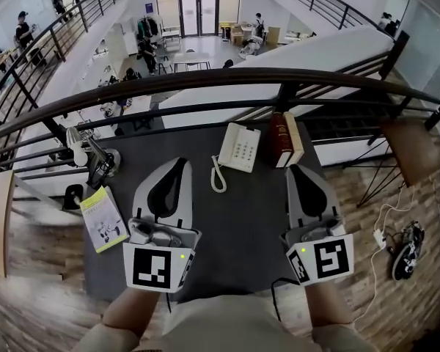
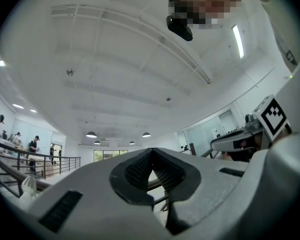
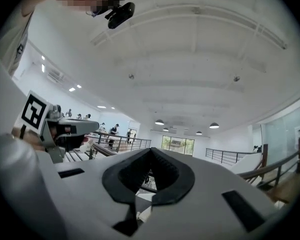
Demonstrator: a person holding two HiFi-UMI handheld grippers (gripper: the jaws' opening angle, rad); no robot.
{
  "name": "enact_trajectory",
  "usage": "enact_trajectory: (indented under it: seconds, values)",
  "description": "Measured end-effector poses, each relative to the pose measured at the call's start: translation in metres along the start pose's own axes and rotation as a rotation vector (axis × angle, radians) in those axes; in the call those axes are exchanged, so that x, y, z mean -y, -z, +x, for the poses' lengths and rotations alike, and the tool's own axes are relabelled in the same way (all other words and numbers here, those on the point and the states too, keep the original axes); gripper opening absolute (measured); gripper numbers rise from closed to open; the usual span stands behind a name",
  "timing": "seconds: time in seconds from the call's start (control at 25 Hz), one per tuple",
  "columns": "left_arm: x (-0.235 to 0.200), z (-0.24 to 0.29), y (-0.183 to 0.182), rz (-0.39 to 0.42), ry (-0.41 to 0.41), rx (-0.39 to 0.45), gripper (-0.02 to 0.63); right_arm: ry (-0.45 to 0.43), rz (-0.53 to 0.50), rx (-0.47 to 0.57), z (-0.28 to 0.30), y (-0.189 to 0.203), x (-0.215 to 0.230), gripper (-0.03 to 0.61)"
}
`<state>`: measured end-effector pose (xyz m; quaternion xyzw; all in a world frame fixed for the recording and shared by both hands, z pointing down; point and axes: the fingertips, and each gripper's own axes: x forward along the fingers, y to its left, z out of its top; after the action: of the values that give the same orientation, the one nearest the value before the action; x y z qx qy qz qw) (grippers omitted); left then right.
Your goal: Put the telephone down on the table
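Telephone, white with a keypad, lies flat on the dark counter at the far edge, just under the black railing. It is ahead of both tools and well apart from them: beyond the tips of the left tool and a little to that tool's right, and beyond the right tool to its left. Its coiled cord trails off its near left corner onto the counter, ending in the bare space just to the right of the left tool's tips.

Just beside the telephone, on the side nearer the right tool, stand two books, one dark red and one tan, straight ahead of the right tool's tips. To the left of the left tool lies a yellow-green booklet, and beyond that, at the counter's far left corner, stands a desk lamp.

Both tools are held side by side over the near half of the counter, a hand behind each, and they point away from the person towards the railing. The left tool's jaws are narrow, their tips meeting, and nothing is between them. The right tool's jaws are likewise drawn together at the tips and empty. Each tool's own view looks out over the hall and its white ceiling, with the other tool showing at the side.
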<state>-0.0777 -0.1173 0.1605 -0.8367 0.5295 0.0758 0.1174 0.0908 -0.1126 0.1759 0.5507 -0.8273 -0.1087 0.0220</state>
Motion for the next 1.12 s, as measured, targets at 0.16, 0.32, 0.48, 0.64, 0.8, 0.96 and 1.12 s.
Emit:
enact_trajectory:
  seconds: [0.16,0.32,0.48,0.64,0.8,0.96,1.12]
  values:
    - [0.012,-0.011,0.024,-0.023,0.015,-0.058,0.005,-0.029,0.04,-0.013,-0.007,0.003,-0.009,0.003]
    - [0.028,-0.025,0.041,-0.038,0.049,-0.087,0.005,-0.033,0.06,-0.041,-0.014,0.019,-0.018,0.003]
    - [0.044,-0.032,0.056,-0.034,0.081,-0.12,0.005,-0.048,0.111,0.002,-0.029,0.024,-0.025,0.003]
    - [0.047,-0.035,0.065,-0.029,0.087,-0.152,0.005,-0.075,0.111,-0.017,-0.032,0.031,-0.035,0.003]
    - [0.045,-0.034,0.067,-0.019,0.073,-0.152,0.005,-0.09,0.108,-0.037,-0.025,0.039,-0.039,0.003]
    - [0.044,-0.035,0.067,-0.015,0.057,-0.156,0.005,-0.105,0.075,-0.041,-0.02,0.04,-0.042,0.003]
    - [0.045,-0.033,0.07,0.001,0.058,-0.168,0.005,-0.112,0.076,-0.052,-0.017,0.045,-0.041,0.003]
